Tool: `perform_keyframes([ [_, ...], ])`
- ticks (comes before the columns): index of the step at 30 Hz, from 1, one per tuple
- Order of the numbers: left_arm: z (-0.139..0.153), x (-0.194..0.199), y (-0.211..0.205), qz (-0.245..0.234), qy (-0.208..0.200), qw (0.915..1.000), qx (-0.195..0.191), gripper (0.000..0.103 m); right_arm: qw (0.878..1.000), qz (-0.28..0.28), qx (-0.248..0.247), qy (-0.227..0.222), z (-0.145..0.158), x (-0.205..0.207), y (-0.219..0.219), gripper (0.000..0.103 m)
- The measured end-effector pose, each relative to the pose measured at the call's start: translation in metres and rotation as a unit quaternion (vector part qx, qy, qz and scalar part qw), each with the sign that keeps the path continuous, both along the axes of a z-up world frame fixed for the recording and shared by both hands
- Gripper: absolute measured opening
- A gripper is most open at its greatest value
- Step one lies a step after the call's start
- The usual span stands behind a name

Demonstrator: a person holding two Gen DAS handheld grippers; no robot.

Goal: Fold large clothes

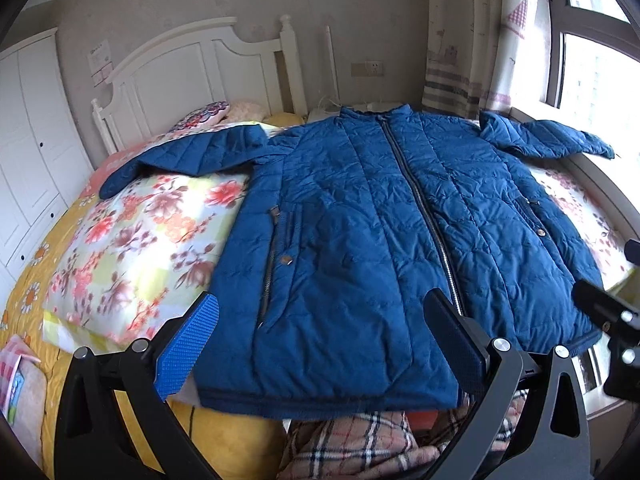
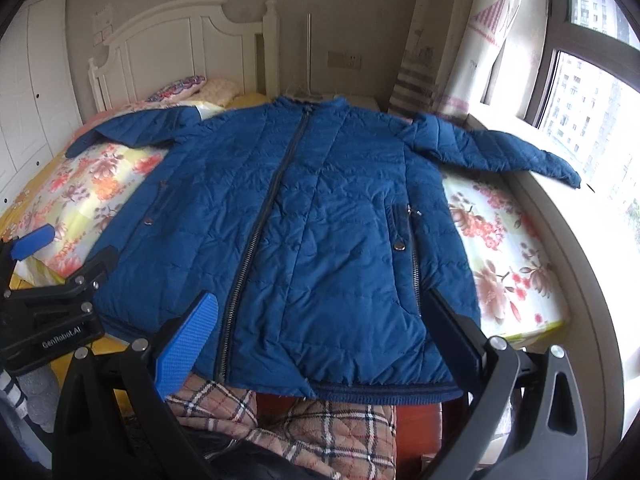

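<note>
A blue quilted jacket (image 1: pixel 360 240) (image 2: pixel 304 216) lies flat and zipped on the bed, front up, collar toward the headboard, both sleeves spread out to the sides. Its right sleeve (image 2: pixel 504 152) reaches the window sill. My left gripper (image 1: pixel 324 320) hovers open above the hem on the jacket's left half, nothing between its fingers. My right gripper (image 2: pixel 320 320) is open too, over the hem on the right half, holding nothing. In the right wrist view the left gripper's blue pad (image 2: pixel 34 242) shows at the far left. The right gripper's body (image 1: pixel 612 316) shows at the left wrist view's right edge.
A floral quilt (image 1: pixel 136 248) covers the bed beneath the jacket, over a yellow sheet (image 1: pixel 28 292). A plaid cloth (image 2: pixel 280 420) lies just below the hem. White headboard (image 1: pixel 192 64) and pillows stand at the far end, a wardrobe (image 1: pixel 28 152) at left, a window sill (image 2: pixel 592 280) at right.
</note>
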State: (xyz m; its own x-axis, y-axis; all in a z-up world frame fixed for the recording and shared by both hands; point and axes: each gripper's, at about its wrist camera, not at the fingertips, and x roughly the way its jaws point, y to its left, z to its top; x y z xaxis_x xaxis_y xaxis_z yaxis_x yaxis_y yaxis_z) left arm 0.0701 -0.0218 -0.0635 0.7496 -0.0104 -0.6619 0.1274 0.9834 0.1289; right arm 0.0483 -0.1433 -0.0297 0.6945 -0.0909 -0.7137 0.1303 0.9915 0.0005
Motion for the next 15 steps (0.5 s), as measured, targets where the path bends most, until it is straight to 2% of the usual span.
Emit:
perform_keyframes([
  [3, 0.002, 0.035, -0.013, -0.012, -0.003, 0.9999, 0.000, 0.099, 1.000, -0.021, 0.007, -0.016, -0.007, 0.022, -0.025, 0.101],
  [6, 0.007, 0.102, -0.022, -0.013, 0.013, 0.9997, -0.019, 0.099, 0.996, -0.061, 0.049, -0.050, -0.005, 0.046, -0.071, 0.101],
  [8, 0.006, 0.154, -0.023, -0.010, 0.025, 0.9985, -0.048, 0.099, 0.990, -0.102, 0.072, -0.060, -0.006, 0.060, -0.109, 0.101],
  [9, 0.000, 0.185, -0.023, -0.003, 0.035, 0.9974, -0.063, 0.099, 0.986, -0.129, 0.089, -0.062, -0.011, 0.070, -0.135, 0.101],
  [11, -0.012, 0.223, -0.022, 0.008, 0.054, 0.9954, -0.078, 0.098, 0.976, -0.172, 0.120, -0.058, -0.024, 0.085, -0.179, 0.101],
  [12, -0.025, 0.249, -0.021, 0.013, 0.075, 0.9934, -0.086, 0.098, 0.969, -0.193, 0.144, -0.056, -0.034, 0.092, -0.205, 0.101],
  [15, -0.053, 0.285, -0.022, 0.019, 0.110, 0.9893, -0.094, 0.098, 0.944, -0.237, 0.222, -0.064, -0.062, 0.103, -0.269, 0.095],
])
